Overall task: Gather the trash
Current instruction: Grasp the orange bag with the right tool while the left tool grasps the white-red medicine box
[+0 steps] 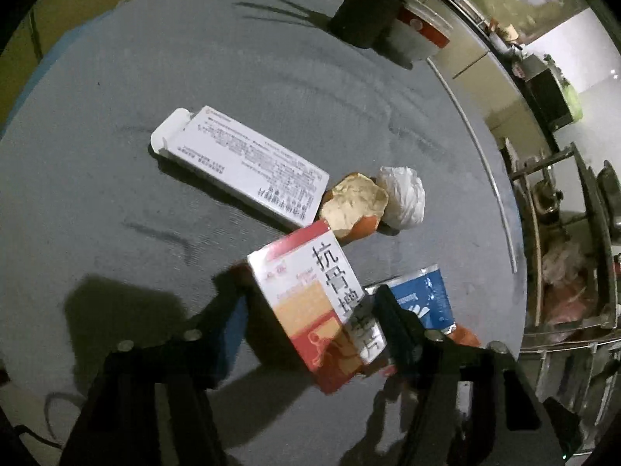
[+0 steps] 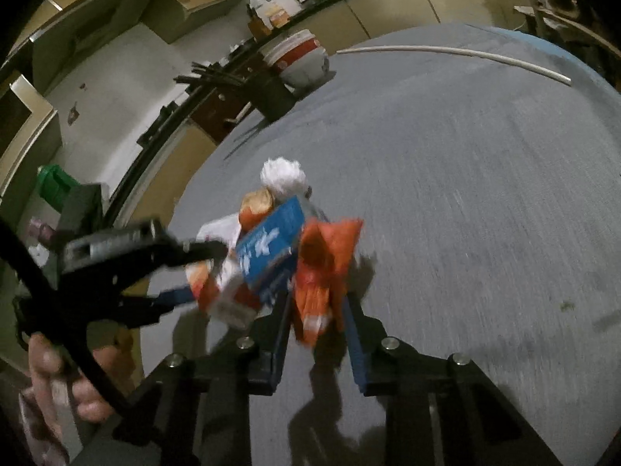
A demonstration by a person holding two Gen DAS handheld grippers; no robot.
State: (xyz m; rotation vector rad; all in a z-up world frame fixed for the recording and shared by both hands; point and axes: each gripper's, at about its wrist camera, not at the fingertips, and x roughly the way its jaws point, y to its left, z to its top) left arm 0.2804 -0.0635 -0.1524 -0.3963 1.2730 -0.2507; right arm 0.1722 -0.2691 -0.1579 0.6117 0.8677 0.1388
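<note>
The left gripper (image 1: 316, 310) has its jaws clamped on a red-and-white box (image 1: 310, 295), tilted just above the grey table (image 1: 116, 194). The right gripper (image 2: 320, 310) has its jaws together on an orange wrapper (image 2: 322, 268) — crumpled, standing between the blue pads. A blue packet (image 2: 268, 248) lies between box and wrapper, touching both. Beyond them sit a piece of orange peel (image 1: 355, 204) and a white paper ball (image 1: 401, 196), side by side and touching. A long white carton (image 1: 240, 163) lies flat, its near end beside the peel. At the table's far edge stands a red-and-white cup (image 1: 419, 35) — well apart from the pile.
</note>
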